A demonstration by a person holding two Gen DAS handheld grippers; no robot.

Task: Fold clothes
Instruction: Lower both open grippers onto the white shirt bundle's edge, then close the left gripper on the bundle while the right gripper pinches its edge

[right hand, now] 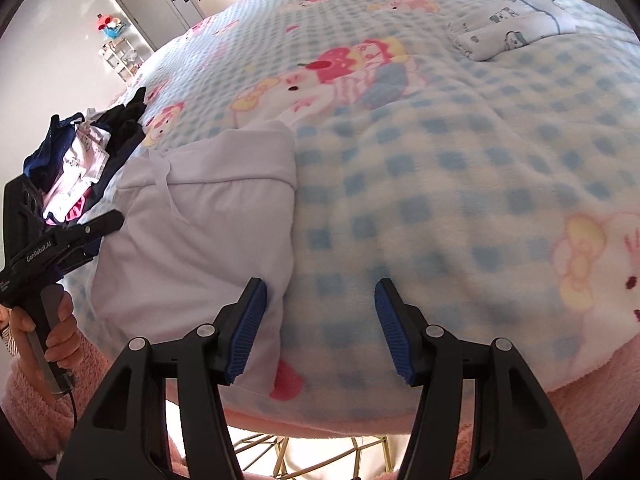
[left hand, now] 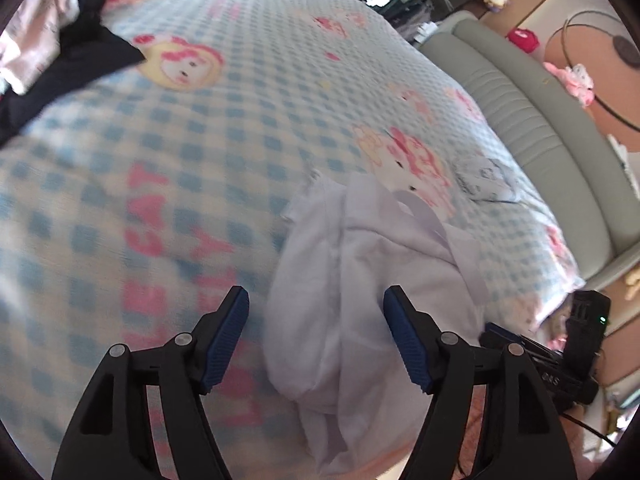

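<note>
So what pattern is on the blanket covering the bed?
Blue and white checks with pink cartoon cats on the blanket, clearest in the right wrist view.

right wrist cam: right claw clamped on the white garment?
No, the right claw stands open over the checked blanket, the white garment beside its left finger.

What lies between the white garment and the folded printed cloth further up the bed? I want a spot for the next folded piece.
Only bare checked blanket lies between the white garment and the folded printed cloth; the right wrist view shows it best.

I count one white garment (right hand: 208,216), one folded printed piece (right hand: 512,30), one unsorted pile (right hand: 80,160), two grippers: left (left hand: 316,300), right (right hand: 320,292).
</note>
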